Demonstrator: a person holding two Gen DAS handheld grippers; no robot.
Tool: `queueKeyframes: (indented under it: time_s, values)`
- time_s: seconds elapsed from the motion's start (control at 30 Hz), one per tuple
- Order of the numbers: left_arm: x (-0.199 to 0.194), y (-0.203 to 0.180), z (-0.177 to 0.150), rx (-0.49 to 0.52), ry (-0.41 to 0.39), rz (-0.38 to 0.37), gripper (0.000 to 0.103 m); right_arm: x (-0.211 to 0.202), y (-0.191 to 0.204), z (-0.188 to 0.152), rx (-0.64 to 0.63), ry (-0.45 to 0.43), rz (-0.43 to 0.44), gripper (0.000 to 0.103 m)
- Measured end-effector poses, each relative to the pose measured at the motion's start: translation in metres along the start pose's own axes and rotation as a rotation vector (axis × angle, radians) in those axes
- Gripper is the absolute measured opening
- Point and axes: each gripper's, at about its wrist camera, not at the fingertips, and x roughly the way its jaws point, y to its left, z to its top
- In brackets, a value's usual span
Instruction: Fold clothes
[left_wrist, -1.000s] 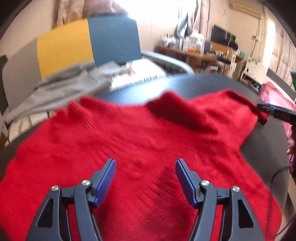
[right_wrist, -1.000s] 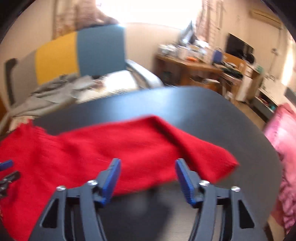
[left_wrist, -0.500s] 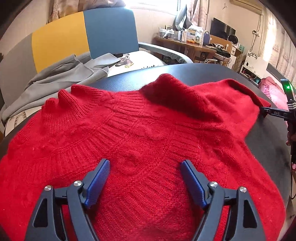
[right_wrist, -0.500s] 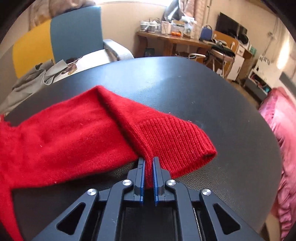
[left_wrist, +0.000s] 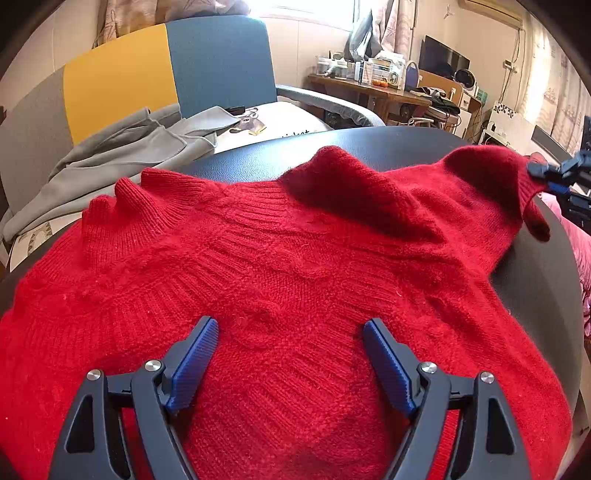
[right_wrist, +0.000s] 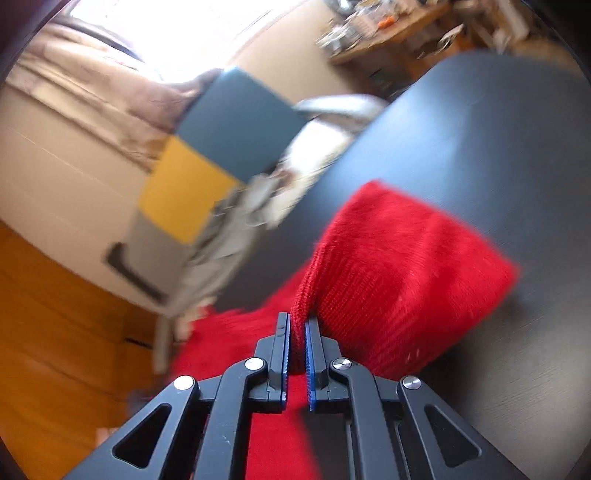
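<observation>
No text reads clearly. The white cushion (left_wrist: 280, 123) bears a deer picture and dark lettering, cut off by the table (left_wrist: 369, 147) edge and illegible.

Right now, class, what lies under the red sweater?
The red sweater lies on a dark round table. Anything beneath its middle is covered and cannot be seen.

Sweater (left_wrist: 295, 280) spread on table (left_wrist: 535, 280), under left gripper (left_wrist: 290, 354). Sleeve cuff (right_wrist: 399, 280) at far right, between right gripper (right_wrist: 298, 354) fingers. Behind table, chair (left_wrist: 166, 77) with grey garment (left_wrist: 122, 155) on it.
</observation>
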Motion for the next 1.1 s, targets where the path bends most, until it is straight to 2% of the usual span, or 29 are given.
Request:
queueKeyframes:
  time_s: [0.07, 0.2, 0.37, 0.47, 0.53, 0.6, 0.67, 0.77, 0.97, 1.03, 1.1]
  values:
    - [0.000, 0.000, 0.000, 0.001, 0.000, 0.001, 0.083, 0.020, 0.015, -0.020, 0.030, 0.042, 0.083, 0.008]
    - [0.000, 0.001, 0.000, -0.001, -0.002, -0.003, 0.083, 0.068, 0.043, -0.051, 0.068, 0.122, 0.173, 0.008]
    - [0.000, 0.002, -0.001, -0.006, -0.005, -0.011, 0.083, 0.124, 0.073, -0.073, 0.028, 0.203, 0.147, 0.008]
    - [-0.001, 0.004, -0.001, -0.011, -0.007, -0.020, 0.083, 0.143, 0.079, -0.078, -0.013, 0.247, 0.074, 0.019]
    - [-0.001, 0.005, -0.001, -0.017, -0.009, -0.029, 0.083, 0.137, 0.074, -0.077, 0.029, 0.223, 0.086, 0.064]
    - [-0.002, 0.006, -0.001, -0.023, -0.010, -0.036, 0.083, 0.123, 0.070, -0.078, 0.051, 0.168, 0.104, 0.074]
    - [-0.002, 0.006, -0.001, -0.024, -0.011, -0.037, 0.084, 0.095, 0.069, -0.087, 0.040, 0.099, 0.135, 0.080]
    - [-0.002, 0.006, -0.001, -0.026, -0.011, -0.039, 0.084, 0.063, 0.074, -0.112, -0.053, 0.057, 0.111, 0.087]
    - [-0.003, 0.008, 0.001, -0.020, -0.001, -0.073, 0.087, 0.065, 0.084, -0.176, -0.319, 0.192, -0.074, 0.091]
    - [-0.005, 0.011, 0.002, -0.021, 0.005, -0.099, 0.087, 0.065, 0.089, -0.190, -0.421, 0.153, -0.107, 0.095]
    - [-0.011, 0.023, 0.003, -0.091, 0.011, -0.169, 0.087, 0.068, 0.093, -0.198, -0.483, 0.143, -0.123, 0.103]
